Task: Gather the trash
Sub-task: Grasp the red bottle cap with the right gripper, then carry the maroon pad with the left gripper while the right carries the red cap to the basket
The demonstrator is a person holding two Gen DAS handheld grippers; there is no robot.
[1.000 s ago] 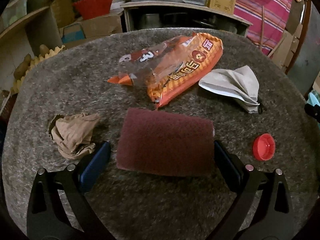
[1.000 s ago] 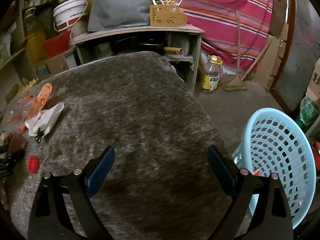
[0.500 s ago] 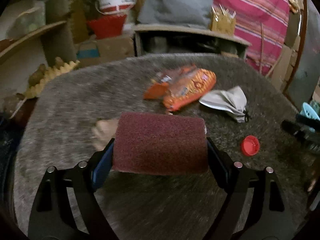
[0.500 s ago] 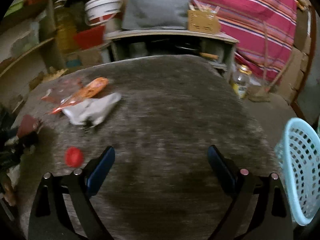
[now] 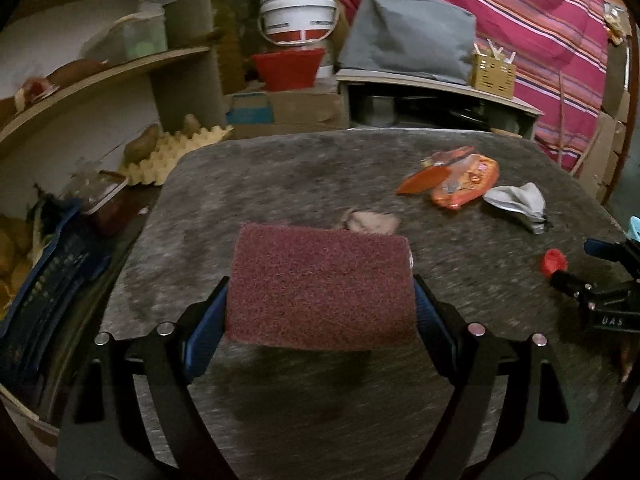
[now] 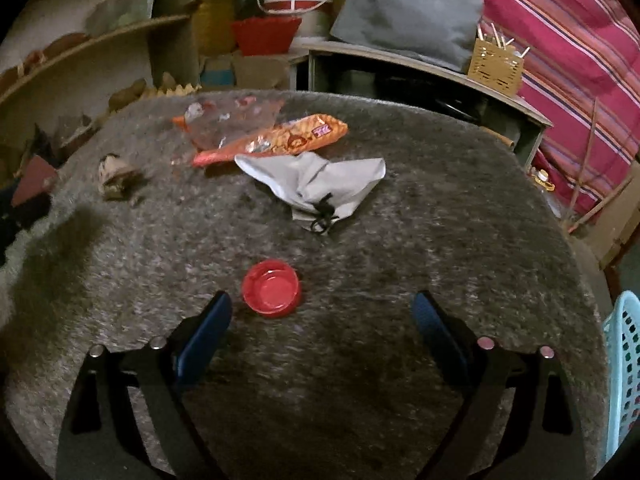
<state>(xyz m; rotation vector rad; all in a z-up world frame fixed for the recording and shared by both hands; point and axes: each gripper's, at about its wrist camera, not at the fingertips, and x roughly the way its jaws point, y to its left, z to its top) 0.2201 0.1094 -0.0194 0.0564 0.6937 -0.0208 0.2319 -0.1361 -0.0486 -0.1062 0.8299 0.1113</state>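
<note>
My left gripper [image 5: 320,312] is shut on a maroon scouring pad [image 5: 320,288] and holds it above the grey felt table [image 5: 280,184]. Behind it lie a crumpled brown paper [image 5: 370,222], an orange snack wrapper [image 5: 460,184], a grey cloth pouch [image 5: 516,200] and a red bottle cap [image 5: 554,261]. My right gripper [image 6: 320,320] is open and empty just above the table, with the red cap [image 6: 272,288] beside its left fingertip. Further off lie the grey pouch [image 6: 316,180], the orange wrapper [image 6: 276,138] and the brown paper [image 6: 116,176].
A light blue plastic basket [image 6: 622,380] stands off the table's right edge. Shelves with a white bucket [image 5: 298,16], a red tub [image 5: 286,68] and egg trays [image 5: 176,150] stand behind and to the left. A striped pink cloth [image 6: 568,48] hangs at the right.
My left gripper closed on the scouring pad and lifted it off the table, pulling back left. My right gripper swung left from the basket towards the red cap.
</note>
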